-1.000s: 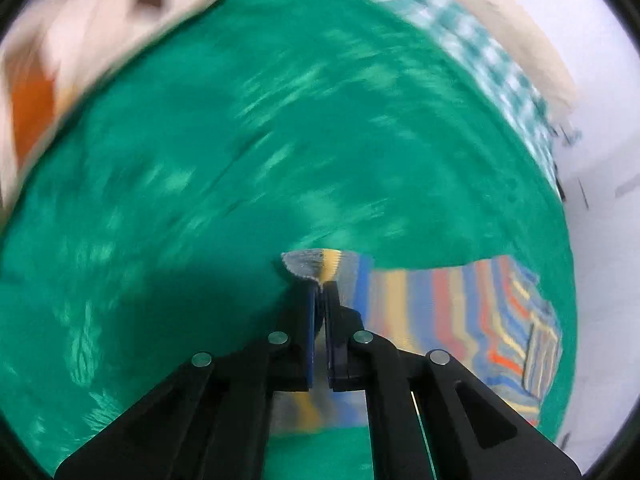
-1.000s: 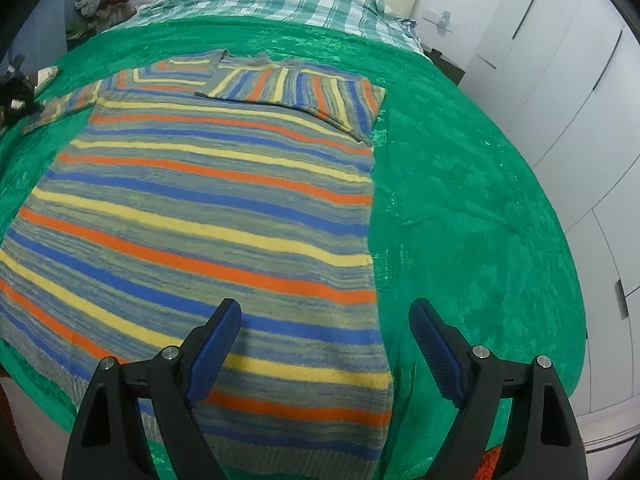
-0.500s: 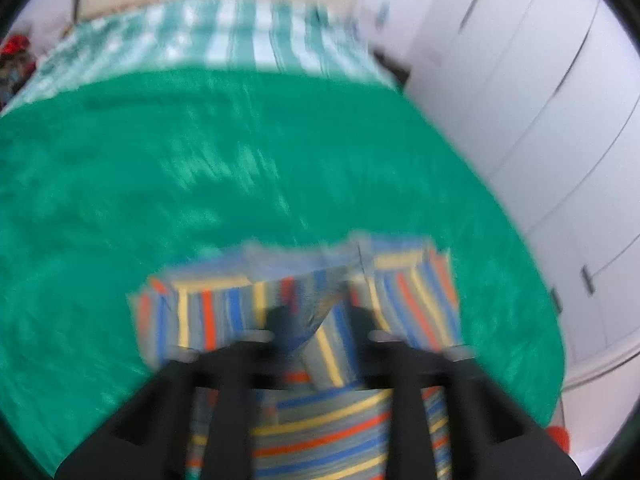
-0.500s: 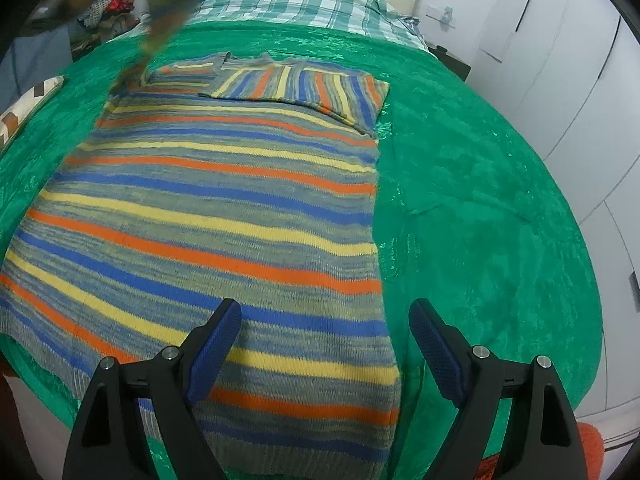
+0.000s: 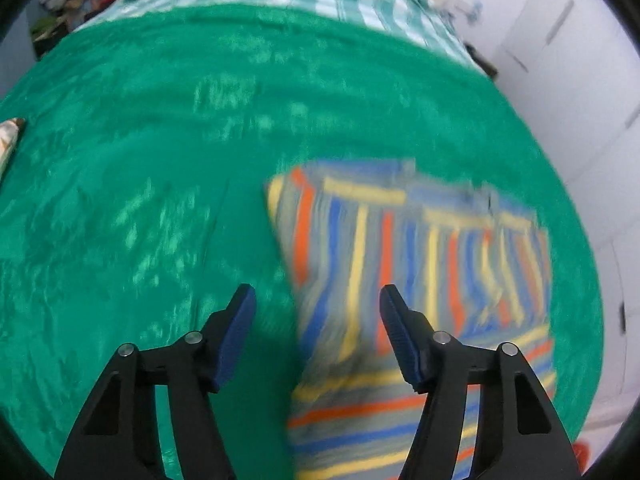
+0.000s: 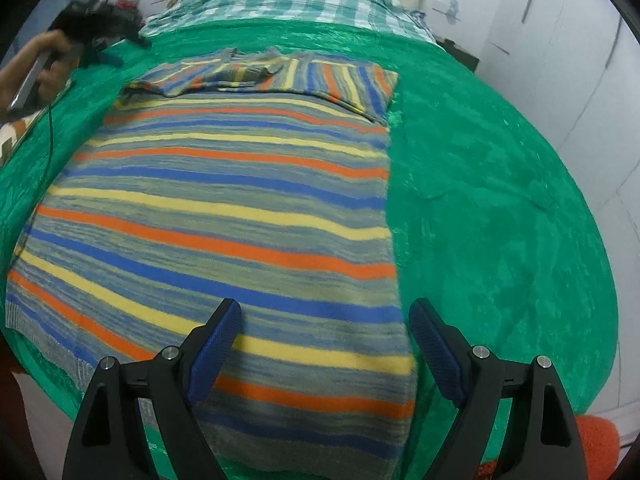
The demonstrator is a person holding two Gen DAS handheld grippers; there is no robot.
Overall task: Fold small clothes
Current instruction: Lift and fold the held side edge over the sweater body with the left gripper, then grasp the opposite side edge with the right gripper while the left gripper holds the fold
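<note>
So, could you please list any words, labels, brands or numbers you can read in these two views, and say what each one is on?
None: no readable text appears in either view.
The striped sweater shows only stripes, with no tag or print visible.
The green bedspread and checked sheet carry only patterns.
The left wrist view is too blurred for fine print anyway.

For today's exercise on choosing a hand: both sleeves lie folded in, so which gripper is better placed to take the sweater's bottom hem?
Right. The right gripper hovers open over the striped sweater near its hem; the left gripper is up by the sleeves.
</note>
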